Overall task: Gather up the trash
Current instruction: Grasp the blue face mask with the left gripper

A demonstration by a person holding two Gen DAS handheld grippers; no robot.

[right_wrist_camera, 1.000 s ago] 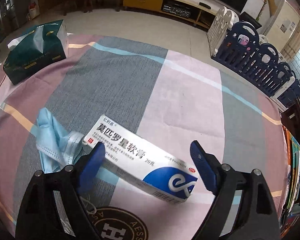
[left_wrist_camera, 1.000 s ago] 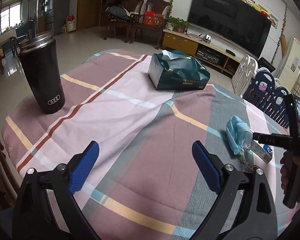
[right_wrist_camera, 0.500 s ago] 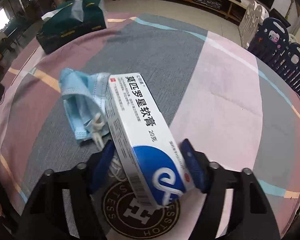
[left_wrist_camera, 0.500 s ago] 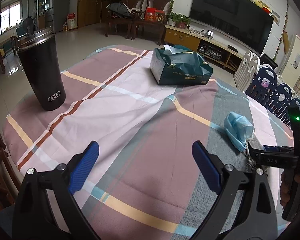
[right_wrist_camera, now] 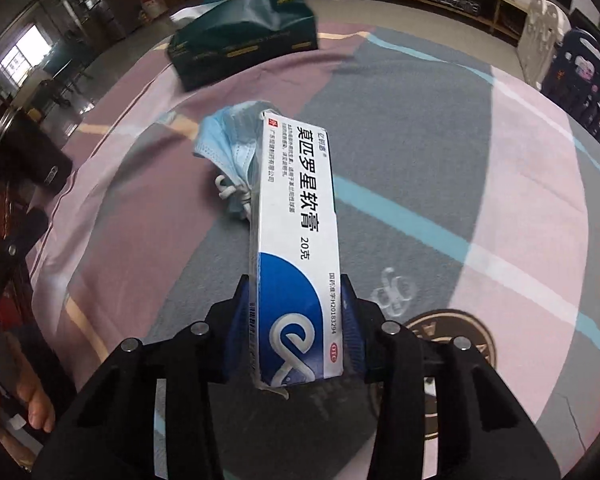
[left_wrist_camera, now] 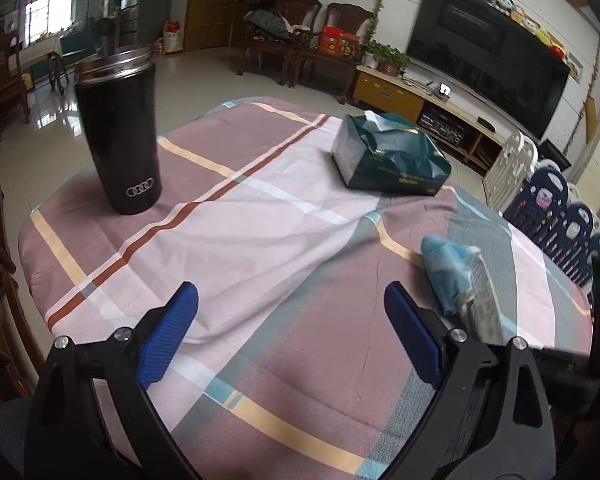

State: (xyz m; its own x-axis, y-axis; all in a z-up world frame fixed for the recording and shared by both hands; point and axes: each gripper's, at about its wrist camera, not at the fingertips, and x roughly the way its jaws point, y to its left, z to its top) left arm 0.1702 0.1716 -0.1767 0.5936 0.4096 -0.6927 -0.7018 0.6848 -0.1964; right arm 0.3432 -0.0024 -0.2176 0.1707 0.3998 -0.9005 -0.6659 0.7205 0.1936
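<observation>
My right gripper [right_wrist_camera: 296,320] is shut on a white and blue ointment box [right_wrist_camera: 298,216] and holds it lifted above the table, long axis pointing away. A crumpled blue face mask [right_wrist_camera: 230,148] sits just behind the box's far end; whether it hangs from the box or lies on the cloth I cannot tell. In the left wrist view the mask [left_wrist_camera: 446,268] and the blurred box [left_wrist_camera: 482,304] show at the right. My left gripper [left_wrist_camera: 292,334] is open and empty above the checked tablecloth [left_wrist_camera: 260,240].
A black tumbler [left_wrist_camera: 120,136] stands at the table's left. A dark green tissue pack [left_wrist_camera: 388,158] lies at the far side, also in the right wrist view [right_wrist_camera: 244,36]. A round dark coaster [right_wrist_camera: 452,344] lies under the right gripper. Chairs and a TV cabinet stand beyond.
My right gripper closed on the ointment box and lifted it, turning it lengthwise. The mask moved along with the box. My left gripper stayed open and shifted slightly.
</observation>
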